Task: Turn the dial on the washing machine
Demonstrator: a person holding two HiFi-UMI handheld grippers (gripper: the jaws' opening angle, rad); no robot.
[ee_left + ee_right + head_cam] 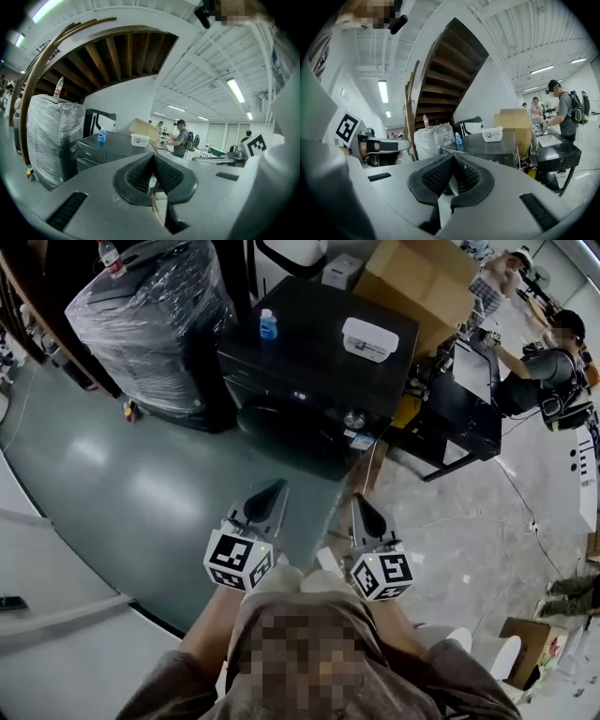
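Observation:
The dark washing machine stands ahead of me, its round silver dial on the front panel's right side. It also shows in the left gripper view as the washing machine and in the right gripper view as the washing machine. My left gripper and right gripper are held close to my body, well short of the machine. Both are shut with nothing between their jaws, as the left gripper and right gripper views show.
A blue bottle and a white box sit on the machine's top. A plastic-wrapped load stands to its left, a cardboard box behind, a black table to the right. Two people stand at the far right.

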